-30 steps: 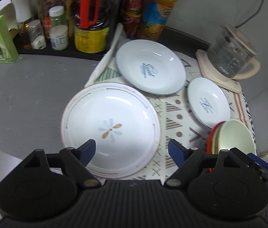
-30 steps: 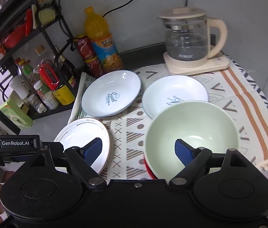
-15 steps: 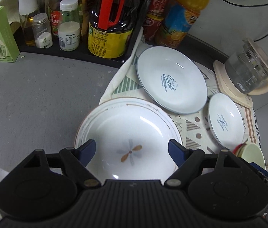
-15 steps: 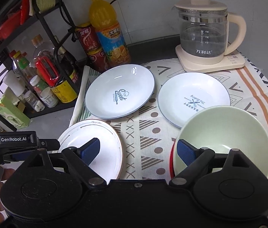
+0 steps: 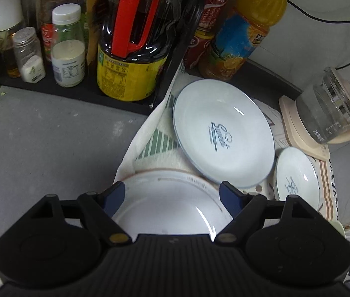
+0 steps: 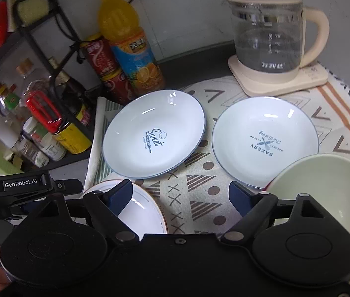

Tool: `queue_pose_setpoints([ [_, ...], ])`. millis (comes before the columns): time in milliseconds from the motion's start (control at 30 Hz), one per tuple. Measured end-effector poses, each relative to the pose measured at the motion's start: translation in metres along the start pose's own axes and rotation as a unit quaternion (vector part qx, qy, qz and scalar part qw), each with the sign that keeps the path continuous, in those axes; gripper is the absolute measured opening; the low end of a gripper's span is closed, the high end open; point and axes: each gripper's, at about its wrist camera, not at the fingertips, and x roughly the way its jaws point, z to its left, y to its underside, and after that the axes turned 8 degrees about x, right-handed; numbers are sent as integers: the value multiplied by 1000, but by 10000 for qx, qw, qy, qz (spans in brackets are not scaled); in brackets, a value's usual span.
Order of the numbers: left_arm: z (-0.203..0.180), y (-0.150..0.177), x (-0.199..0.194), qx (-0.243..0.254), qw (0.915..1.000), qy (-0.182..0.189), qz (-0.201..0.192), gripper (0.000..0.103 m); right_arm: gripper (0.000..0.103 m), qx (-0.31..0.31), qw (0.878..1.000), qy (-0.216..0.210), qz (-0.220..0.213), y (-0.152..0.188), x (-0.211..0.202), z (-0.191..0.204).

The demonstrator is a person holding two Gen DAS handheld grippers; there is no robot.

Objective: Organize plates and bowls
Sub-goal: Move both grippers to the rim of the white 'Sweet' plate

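On the patterned cloth [image 6: 199, 198], near left: rimmed white plate [image 5: 170, 205], framed by the wide-open left hand-held gripper [image 5: 172, 195], blue pads clear of the rim, nothing held. Right hand-held gripper [image 6: 182, 195] closing slightly, jaws still wide, only cloth between, nothing gripped. Farther off, "Sweet" plate [image 6: 153, 133] and "Bakery" plate [image 6: 265, 141] side by side, just apart. Near right, green bowl [image 6: 323, 198] at the cloth's edge. Bare grey counter [image 5: 46, 143] left; bottle rack [image 5: 125, 94] and kettle [image 6: 269, 44] along the far side.
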Motion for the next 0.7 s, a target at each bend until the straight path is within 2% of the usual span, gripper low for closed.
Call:
queue_pose_setpoints([
  [267,10,-22,32,-89,9999,102,-40,78,80,347,9992,113,156,-7,30,2],
  [400,13,-30,46,-73,9998,166,-37,75,73,531,9983,125,196,-11,49,3],
  [700,18,-41,80,-91,9995,265,137,60,72,960,9949,198,240,-20,85,7],
])
